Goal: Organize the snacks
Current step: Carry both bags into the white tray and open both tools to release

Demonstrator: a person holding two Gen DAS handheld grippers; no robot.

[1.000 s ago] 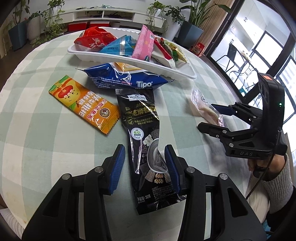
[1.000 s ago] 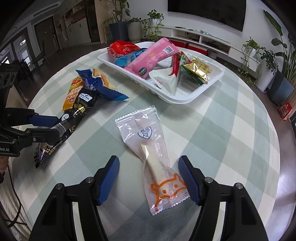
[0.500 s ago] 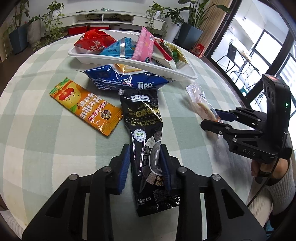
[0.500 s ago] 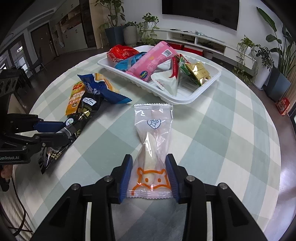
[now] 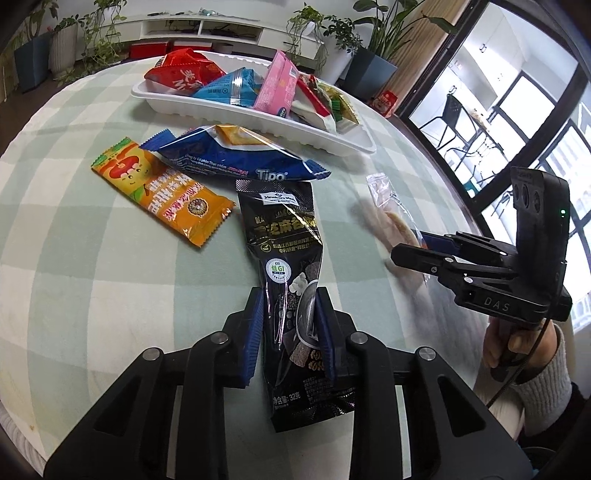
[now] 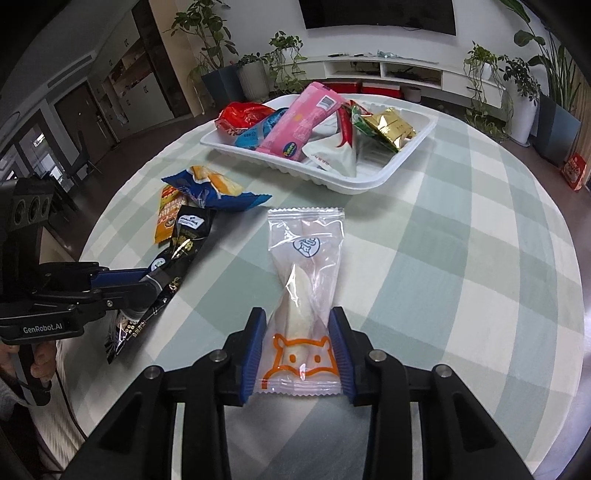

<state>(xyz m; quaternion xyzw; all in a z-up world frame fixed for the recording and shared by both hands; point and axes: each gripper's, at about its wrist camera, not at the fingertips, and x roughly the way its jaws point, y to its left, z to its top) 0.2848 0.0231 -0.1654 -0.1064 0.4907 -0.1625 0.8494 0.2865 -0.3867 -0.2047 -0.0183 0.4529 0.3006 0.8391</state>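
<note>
Both grippers pinch a snack packet over the checked table.

The black packet (image 5: pixel 291 258) sits clamped in the left gripper (image 5: pixel 289 325); the clear packet (image 6: pixel 304 291) is squeezed by the right gripper (image 6: pixel 300 345). Beyond lie the blue packet (image 5: pixel 229 155) and orange packet (image 5: pixel 162 192), then the white tray (image 5: pixel 258 122) full of snacks on the table (image 5: pixel 92 277).

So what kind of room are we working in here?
Most likely a home living room: a wall-mounted TV above a low white media shelf, potted plants along the wall, and a round table with a checked cloth.
</note>
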